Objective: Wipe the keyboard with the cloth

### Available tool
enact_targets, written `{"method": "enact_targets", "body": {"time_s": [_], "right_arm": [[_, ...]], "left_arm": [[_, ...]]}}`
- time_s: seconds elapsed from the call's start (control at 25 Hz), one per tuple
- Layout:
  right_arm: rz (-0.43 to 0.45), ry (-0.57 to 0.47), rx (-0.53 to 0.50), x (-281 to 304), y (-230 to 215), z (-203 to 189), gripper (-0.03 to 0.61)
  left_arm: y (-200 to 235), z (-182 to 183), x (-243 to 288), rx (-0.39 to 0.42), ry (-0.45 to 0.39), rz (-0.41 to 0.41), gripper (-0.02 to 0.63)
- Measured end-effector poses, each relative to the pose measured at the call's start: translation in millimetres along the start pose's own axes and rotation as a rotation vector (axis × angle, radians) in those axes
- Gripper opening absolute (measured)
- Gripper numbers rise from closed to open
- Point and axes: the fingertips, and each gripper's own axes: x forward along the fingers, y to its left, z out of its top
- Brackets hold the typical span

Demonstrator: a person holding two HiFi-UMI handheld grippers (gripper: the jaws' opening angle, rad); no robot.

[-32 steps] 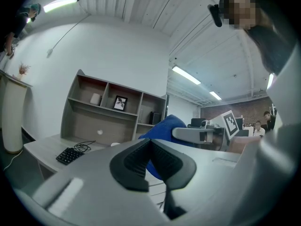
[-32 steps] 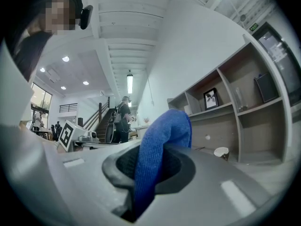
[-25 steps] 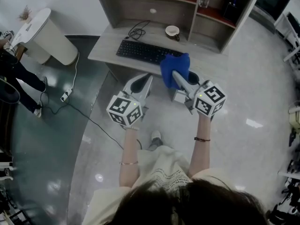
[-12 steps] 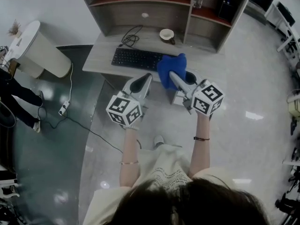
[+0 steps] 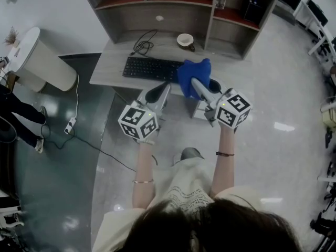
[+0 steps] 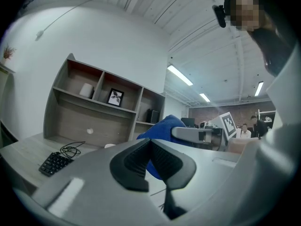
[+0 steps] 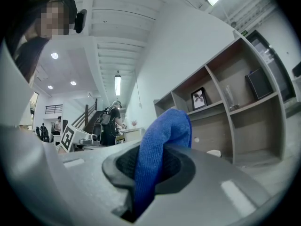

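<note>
Grey worktop (image 5: pixel 107 67) under one shelf unit (image 5: pixel 157 7) carries one black keyboard (image 5: pixel 149 69), one coiled cable (image 5: pixel 140 47) and one pale cup (image 5: pixel 185 39). We hold two tools in front of it. Our left hand-held gripper (image 5: pixel 160 91) has its jaws pressed together with nothing between them. Our right hand-held gripper (image 5: pixel 195 83) is clamped on the one blue cloth (image 5: pixel 190 71), which sits over the keyboard's right end; we cannot tell whether they touch.

desk (image 5: pixel 107 67) left of keyboard (image 5: pixel 149 68): bare | behind: cable (image 5: pixel 140 45), cup (image 5: pixel 185 39) | right: shelf post (image 5: pixel 211 22)
</note>
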Motion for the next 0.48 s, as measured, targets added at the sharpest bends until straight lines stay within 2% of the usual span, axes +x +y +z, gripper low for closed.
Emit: {"method": "enact_targets", "body": {"time_s": [0.48], "right_arm": [[-0.034, 0.036, 0.040, 0, -33, -16, 0.052]], "left_arm": [[8, -20, 29, -0.053, 0.034, -0.013, -0.009]]}}
